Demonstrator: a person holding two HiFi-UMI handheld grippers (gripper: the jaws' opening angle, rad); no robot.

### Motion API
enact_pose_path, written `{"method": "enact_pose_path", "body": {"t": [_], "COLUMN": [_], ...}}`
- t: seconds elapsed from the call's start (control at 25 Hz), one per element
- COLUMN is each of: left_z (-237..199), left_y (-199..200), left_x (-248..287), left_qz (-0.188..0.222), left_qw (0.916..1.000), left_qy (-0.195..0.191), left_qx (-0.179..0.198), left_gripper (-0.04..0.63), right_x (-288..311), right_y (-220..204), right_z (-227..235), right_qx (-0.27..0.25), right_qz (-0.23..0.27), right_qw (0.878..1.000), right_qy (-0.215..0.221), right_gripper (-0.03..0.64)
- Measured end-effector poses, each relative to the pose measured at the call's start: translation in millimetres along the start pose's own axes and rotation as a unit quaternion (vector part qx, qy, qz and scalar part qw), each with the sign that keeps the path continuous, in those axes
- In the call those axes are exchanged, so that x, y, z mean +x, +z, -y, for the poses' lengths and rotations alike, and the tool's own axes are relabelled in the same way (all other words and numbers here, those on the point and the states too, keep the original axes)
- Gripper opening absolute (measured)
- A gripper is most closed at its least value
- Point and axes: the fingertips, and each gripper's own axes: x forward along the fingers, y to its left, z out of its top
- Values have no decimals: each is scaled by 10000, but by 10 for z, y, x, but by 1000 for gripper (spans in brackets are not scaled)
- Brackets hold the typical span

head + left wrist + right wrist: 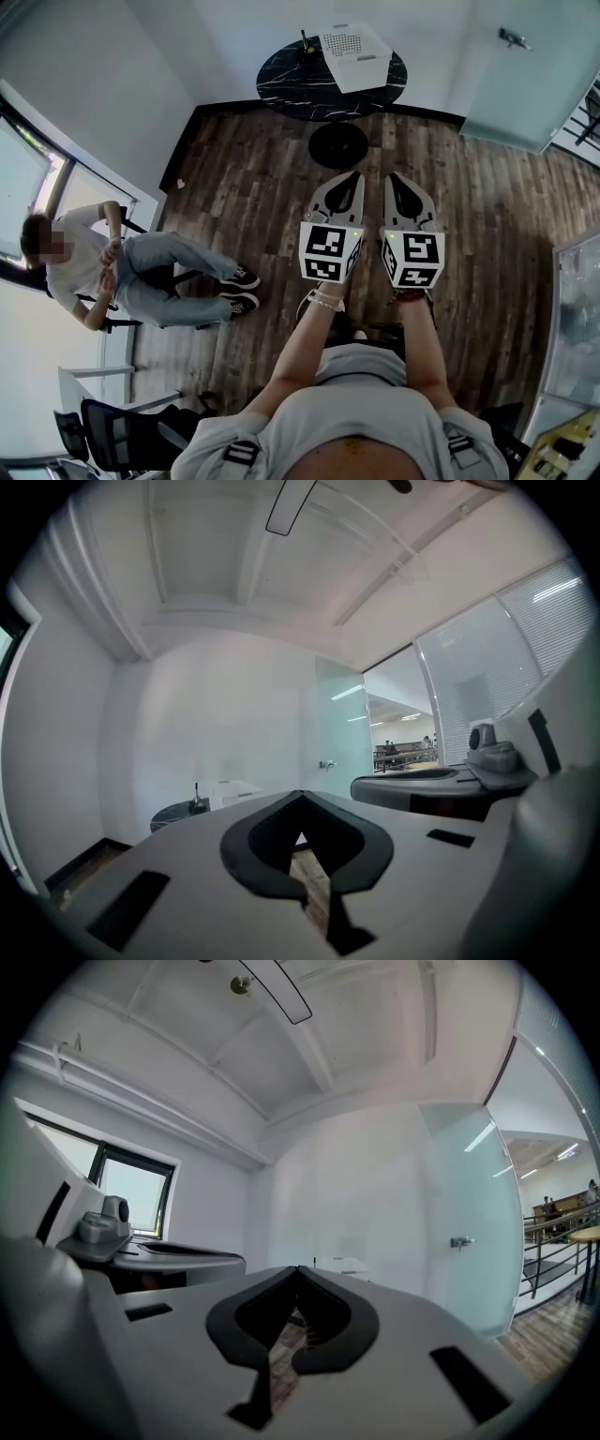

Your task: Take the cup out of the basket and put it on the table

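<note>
Dark wood-plank floor (253, 187) fills this small white-walled room, with a round black marble table (286, 80) against the far wall and a white basket (356, 52) sitting on its right side, though tbh I can't make out the cup from here. Left hand-held gripper (354, 176) and right hand-held gripper (392, 178) hang side by side over the floor, well short of the table, both with jaws pressed together on nothing. Seated person (103, 272) is off at the left by the window
</note>
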Motion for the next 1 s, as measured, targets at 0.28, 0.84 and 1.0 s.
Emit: {"method": "enact_pose_path", "body": {"t": [0.28,0.84,1.0], "left_z": [-219,-774,-905], "left_y": [6,-52,-91], "left_x": [303,587,594], "left_qz": [40,-18,-56], "left_qw": [9995,9986,9988], "left_qy": [-323,-510,-482], "left_qx": [-37,102,-20], "left_gripper": [5,5,5], "right_x": [339,904,998], "right_y": [25,-17,-56], "right_z": [66,-83,-159], "right_qx": [-47,-99,-150], "right_qz": [9,-44,-117], "right_qw": [9995,9985,9985], "right_qy": [-309,-542,-517], "right_gripper": [8,8,8]}}
